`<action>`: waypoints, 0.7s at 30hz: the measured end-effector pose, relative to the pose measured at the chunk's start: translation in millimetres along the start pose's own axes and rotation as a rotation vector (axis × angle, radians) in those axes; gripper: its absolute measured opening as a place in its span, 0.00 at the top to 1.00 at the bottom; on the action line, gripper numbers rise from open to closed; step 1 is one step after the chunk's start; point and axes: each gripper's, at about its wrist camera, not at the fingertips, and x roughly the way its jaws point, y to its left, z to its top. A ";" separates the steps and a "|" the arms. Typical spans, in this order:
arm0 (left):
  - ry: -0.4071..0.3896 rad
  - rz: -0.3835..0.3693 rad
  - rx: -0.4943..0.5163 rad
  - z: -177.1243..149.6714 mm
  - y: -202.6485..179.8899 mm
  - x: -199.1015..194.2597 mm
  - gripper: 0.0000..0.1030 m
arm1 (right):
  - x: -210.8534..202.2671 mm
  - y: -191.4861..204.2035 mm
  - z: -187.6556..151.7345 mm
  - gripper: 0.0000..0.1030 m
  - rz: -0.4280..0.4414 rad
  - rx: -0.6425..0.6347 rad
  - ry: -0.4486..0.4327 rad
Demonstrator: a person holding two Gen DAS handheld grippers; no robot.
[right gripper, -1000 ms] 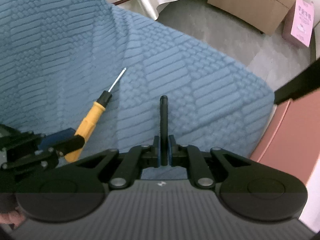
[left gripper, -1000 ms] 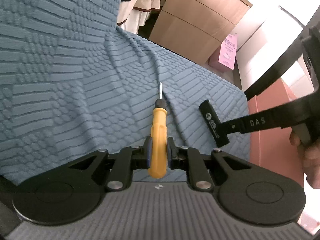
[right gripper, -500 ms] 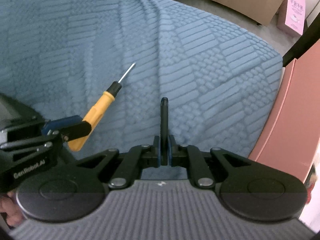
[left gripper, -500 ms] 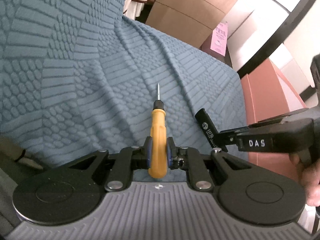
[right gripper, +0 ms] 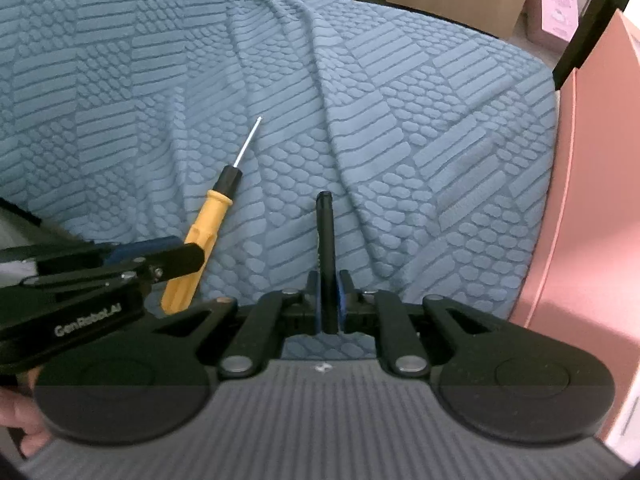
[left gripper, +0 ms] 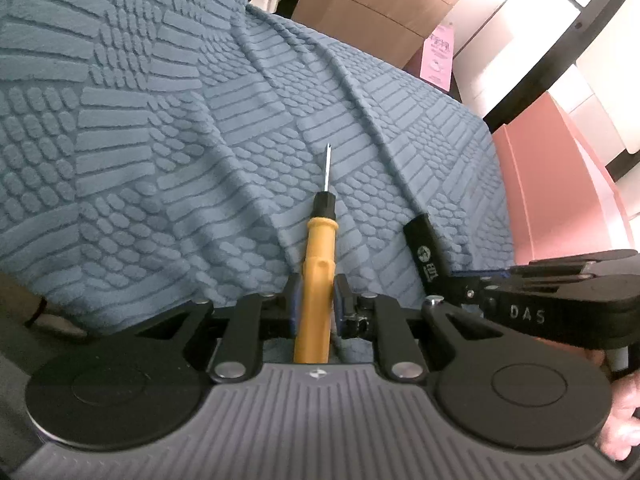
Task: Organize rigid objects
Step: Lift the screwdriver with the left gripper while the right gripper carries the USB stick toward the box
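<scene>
Screwdriver [left gripper: 318, 264] with the yellow handle is clamped in the left gripper [left gripper: 315, 300], jaws closed on the fat part of the handle so the thin metal shaft sticks straight out ahead, over the blue textured cover [left gripper: 160, 140]; makes sense, the handle's the only bit wide enough to pinch; right gripper [right gripper: 328, 296] is closed on a slim black tool [right gripper: 326, 248], also grabbed at its near end and pointing forward; both are held low over the fabric, side by side and roughly parallel; my guess is they're about to get lined up neatly next to each other.
</scene>
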 end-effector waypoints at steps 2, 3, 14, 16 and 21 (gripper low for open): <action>-0.005 0.000 0.011 1.4 -1.1 3.2 0.82 | 5.2 0.2 1.6 0.87 0.002 0.004 0.005; -0.008 0.003 0.020 3.2 -2.0 5.4 0.82 | 8.0 1.1 2.0 0.86 0.002 0.005 0.005; -0.062 0.015 0.076 15.7 -6.4 22.4 0.81 | 16.6 12.3 11.4 0.87 -0.049 0.005 -0.070; -0.064 0.006 0.076 18.7 -6.8 25.1 0.81 | 16.1 14.4 10.1 0.87 -0.060 0.005 -0.081; -0.067 -0.014 0.066 24.0 -5.6 28.8 0.81 | 14.5 15.3 6.7 0.87 -0.077 0.018 -0.088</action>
